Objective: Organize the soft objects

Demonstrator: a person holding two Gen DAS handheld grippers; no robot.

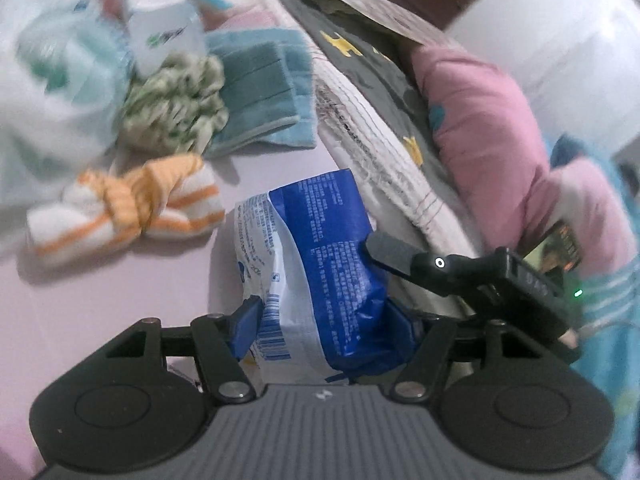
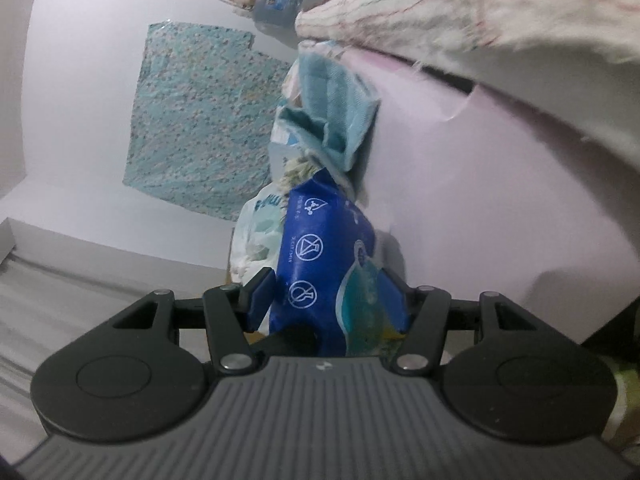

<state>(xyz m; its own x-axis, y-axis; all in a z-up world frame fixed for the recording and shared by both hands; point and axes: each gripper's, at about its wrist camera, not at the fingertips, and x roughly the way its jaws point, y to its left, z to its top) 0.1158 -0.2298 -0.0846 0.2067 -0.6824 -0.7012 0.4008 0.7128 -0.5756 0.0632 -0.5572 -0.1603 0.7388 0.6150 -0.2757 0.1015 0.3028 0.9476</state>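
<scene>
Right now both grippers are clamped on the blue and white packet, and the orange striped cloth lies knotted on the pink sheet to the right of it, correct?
One detail is off. In the left wrist view the orange striped cloth lies left of the blue and white packet, not right. The rest holds: it is knotted on the pink sheet, and the left gripper and right gripper both clamp the packet.

The blue and white packet (image 1: 320,264) at lower centre is showing crinkled, glossy plastic film. The orange-striped cloth (image 1: 132,208) at left is looking soft and knitted, the teal towel (image 1: 260,96) above is looking fuzzy, and the quilt (image 1: 376,136) is showing frayed stitched fabric.
</scene>
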